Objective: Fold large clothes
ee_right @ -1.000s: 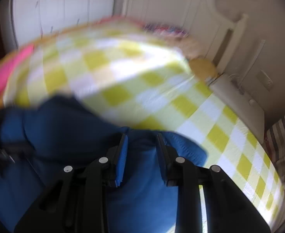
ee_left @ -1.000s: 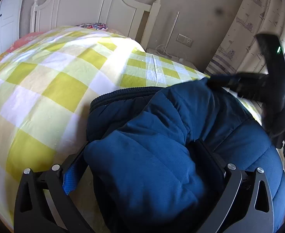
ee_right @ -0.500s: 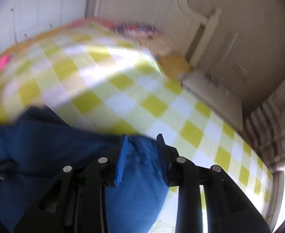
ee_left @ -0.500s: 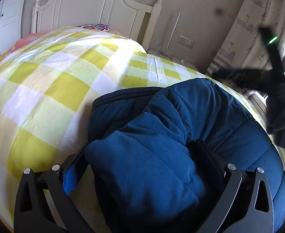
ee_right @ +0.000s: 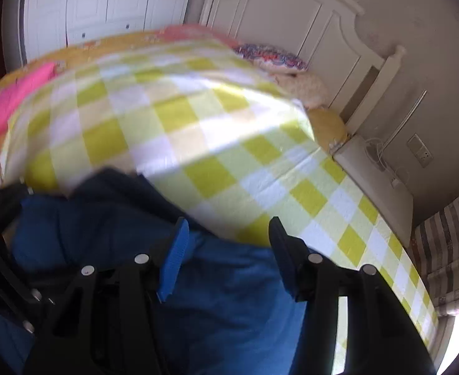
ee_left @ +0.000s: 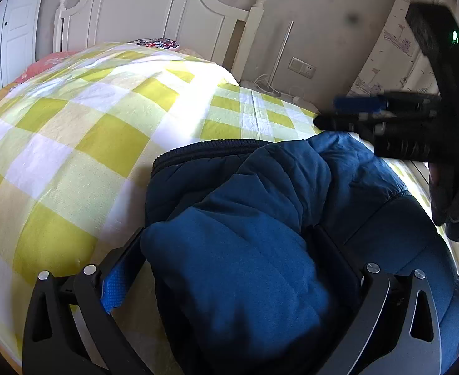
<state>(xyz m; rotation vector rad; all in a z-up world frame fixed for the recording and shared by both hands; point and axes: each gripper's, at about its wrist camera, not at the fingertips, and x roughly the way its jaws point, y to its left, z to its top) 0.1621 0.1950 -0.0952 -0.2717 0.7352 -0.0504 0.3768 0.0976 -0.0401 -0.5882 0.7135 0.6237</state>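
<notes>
A dark blue puffer jacket (ee_left: 260,206) lies bunched on the yellow-and-white checked bed cover (ee_left: 82,143). My left gripper (ee_left: 229,250) is spread wide with a thick roll of the jacket filling the space between its fingers; they look pressed against it. My right gripper (ee_right: 226,234) is open and empty, hovering above the jacket (ee_right: 229,297) near its far edge. The right gripper also shows in the left wrist view (ee_left: 332,115) at the jacket's far right side, held by a gloved hand.
A white headboard (ee_left: 154,9) and pillows (ee_right: 270,56) stand at the far end of the bed. A bedside table (ee_right: 367,168) with cables is right of the bed, with a striped curtain (ee_right: 441,243) beyond. White wardrobe doors (ee_right: 104,3) are on the far left.
My right gripper has opened its jaws and swung back over the jacket's far edge after lifting away. My left gripper and the roll of jacket have stayed put.
</notes>
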